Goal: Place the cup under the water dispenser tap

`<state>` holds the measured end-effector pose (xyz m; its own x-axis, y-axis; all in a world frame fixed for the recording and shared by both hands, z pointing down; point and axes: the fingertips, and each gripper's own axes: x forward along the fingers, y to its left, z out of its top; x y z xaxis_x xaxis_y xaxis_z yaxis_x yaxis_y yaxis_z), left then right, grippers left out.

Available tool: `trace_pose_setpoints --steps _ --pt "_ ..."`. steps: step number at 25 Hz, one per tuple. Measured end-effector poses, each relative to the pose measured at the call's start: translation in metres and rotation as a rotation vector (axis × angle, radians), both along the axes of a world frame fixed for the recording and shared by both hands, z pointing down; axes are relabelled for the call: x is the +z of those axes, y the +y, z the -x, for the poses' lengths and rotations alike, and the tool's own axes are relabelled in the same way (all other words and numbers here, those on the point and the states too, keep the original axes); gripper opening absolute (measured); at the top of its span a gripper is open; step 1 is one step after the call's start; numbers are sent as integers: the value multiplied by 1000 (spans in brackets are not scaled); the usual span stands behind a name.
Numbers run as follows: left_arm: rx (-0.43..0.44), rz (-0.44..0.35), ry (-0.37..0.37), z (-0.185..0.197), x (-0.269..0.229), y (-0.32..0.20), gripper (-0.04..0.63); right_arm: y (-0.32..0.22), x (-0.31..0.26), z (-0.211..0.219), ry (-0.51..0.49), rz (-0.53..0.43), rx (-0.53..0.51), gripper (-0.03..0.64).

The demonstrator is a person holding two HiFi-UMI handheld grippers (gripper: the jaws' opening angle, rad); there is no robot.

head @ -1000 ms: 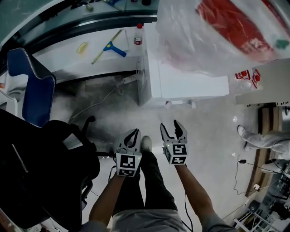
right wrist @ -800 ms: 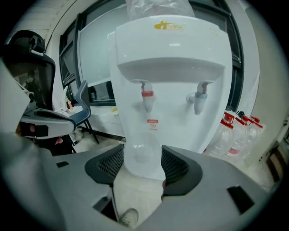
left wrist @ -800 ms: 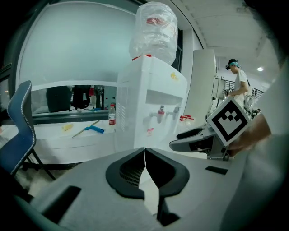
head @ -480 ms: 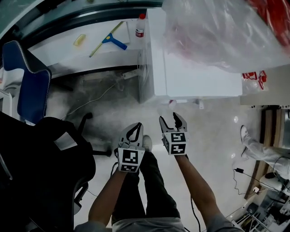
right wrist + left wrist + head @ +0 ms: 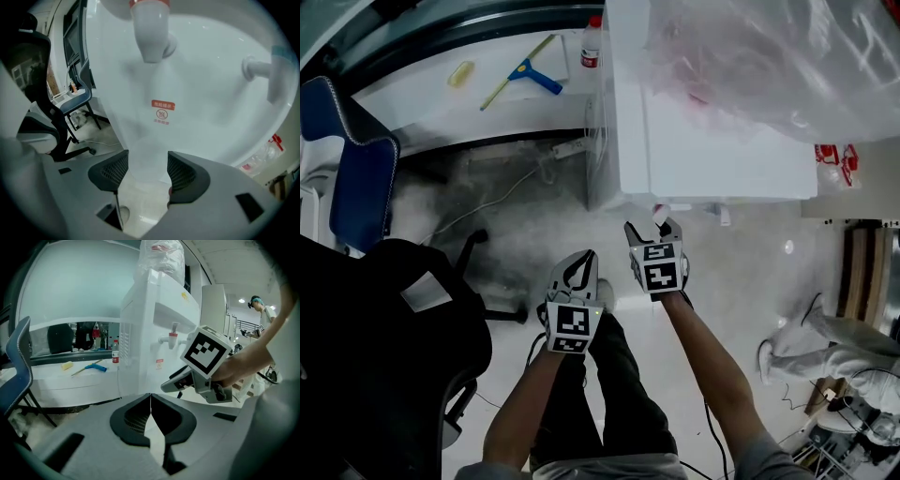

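Right gripper (image 5: 143, 172): jaws wide, clamped on cup (image 5: 143, 117) low on its wall. Cup sits just below red tap (image 5: 150, 33), at dispenser (image 5: 722, 159) front. Judged thin clear plastic: light, soft, crushable, so pinch lightly at mid-wall. Left gripper (image 5: 150, 397): closed, empty.

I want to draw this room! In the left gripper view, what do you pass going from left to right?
blue chair → yellow sponge → blue squeegee → bottle → water dispenser → person far back
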<state>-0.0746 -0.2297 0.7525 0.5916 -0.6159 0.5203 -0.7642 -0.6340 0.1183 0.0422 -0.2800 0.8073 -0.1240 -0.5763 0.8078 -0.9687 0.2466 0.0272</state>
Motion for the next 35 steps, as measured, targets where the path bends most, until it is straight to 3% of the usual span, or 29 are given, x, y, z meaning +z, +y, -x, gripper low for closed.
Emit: trace_pose_setpoints --steps 7,18,35 --pt "-16 8 -5 3 6 3 11 -15 11 -1 86 59 -89 259" --pt "-34 14 -2 3 11 5 11 -21 20 -6 140 64 -129 261" --pt "-47 35 1 9 20 11 11 -23 22 -1 167 -23 -137 281"
